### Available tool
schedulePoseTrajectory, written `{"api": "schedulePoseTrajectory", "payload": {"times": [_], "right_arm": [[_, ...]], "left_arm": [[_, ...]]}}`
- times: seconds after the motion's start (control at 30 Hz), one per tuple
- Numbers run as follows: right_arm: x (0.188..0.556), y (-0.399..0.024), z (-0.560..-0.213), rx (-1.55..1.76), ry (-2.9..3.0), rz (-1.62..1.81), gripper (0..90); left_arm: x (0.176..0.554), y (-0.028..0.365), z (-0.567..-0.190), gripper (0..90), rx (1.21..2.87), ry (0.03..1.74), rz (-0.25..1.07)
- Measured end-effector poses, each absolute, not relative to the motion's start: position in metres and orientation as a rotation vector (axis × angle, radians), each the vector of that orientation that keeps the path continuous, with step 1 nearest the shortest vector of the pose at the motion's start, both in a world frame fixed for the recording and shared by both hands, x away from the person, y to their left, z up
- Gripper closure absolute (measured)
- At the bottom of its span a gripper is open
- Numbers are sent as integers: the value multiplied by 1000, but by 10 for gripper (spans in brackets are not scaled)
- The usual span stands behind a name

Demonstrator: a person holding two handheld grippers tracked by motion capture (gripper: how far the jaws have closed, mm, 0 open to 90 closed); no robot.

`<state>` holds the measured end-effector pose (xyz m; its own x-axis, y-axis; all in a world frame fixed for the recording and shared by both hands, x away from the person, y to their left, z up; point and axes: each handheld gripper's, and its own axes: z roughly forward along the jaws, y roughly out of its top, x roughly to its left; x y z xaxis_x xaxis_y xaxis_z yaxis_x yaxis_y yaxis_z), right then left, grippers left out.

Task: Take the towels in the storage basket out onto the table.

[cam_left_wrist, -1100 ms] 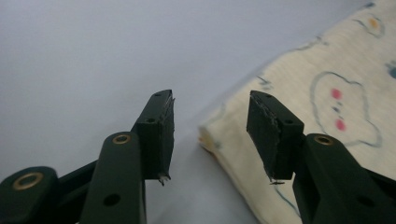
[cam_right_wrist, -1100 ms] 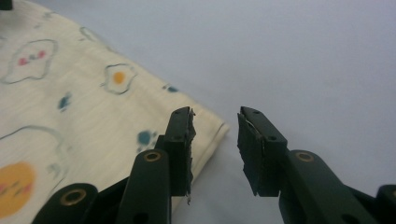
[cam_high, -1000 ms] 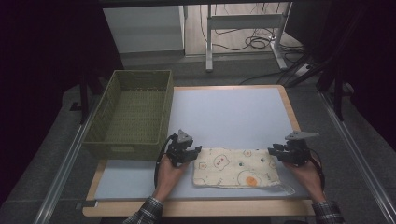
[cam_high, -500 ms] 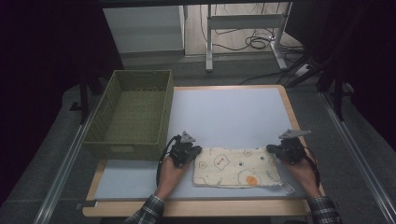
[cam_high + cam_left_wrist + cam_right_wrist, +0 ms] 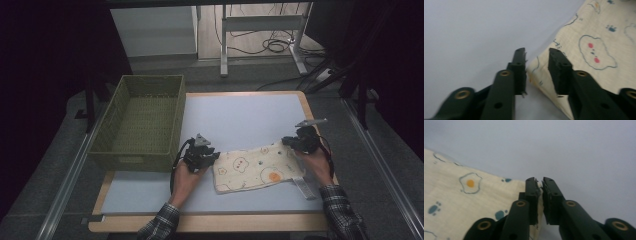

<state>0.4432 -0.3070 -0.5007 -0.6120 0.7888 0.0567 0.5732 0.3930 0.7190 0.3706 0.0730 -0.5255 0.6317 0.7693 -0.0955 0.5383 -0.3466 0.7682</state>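
You are holding the left gripper at the patterned cloth's near-left corner and the right gripper at its far-right corner, beside the green basket.

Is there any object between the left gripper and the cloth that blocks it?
Nothing visible does. The left gripper stands open with the corner of the cloth already between its jaws, on the table.
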Motion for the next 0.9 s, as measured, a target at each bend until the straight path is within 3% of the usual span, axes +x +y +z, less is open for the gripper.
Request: {"api": "schedulePoseTrajectory", "payload": {"times": [0.13, 0.2, 0.27, 0.33, 0.53, 0.9], "right_arm": [[433, -310, -496, 1188, 2344, 1077, 688], [425, -312, -494, 1172, 2349, 1082, 653], [416, -314, -494, 1175, 2358, 1108, 612], [410, -315, -495, 1167, 2367, 1111, 592], [392, -314, -495, 1146, 2400, 1117, 494], [360, -292, -493, 1040, 2463, 1136, 462]], "left_arm": [[376, 69, -534, 494, 2117, 1063, 484], [379, 71, -540, 435, 2097, 1069, 470], [385, 78, -543, 360, 2042, 1120, 375], [384, 77, -543, 336, 2051, 1111, 376], [383, 76, -544, 335, 2050, 1105, 401], [383, 76, -545, 338, 2042, 1109, 393]]}}
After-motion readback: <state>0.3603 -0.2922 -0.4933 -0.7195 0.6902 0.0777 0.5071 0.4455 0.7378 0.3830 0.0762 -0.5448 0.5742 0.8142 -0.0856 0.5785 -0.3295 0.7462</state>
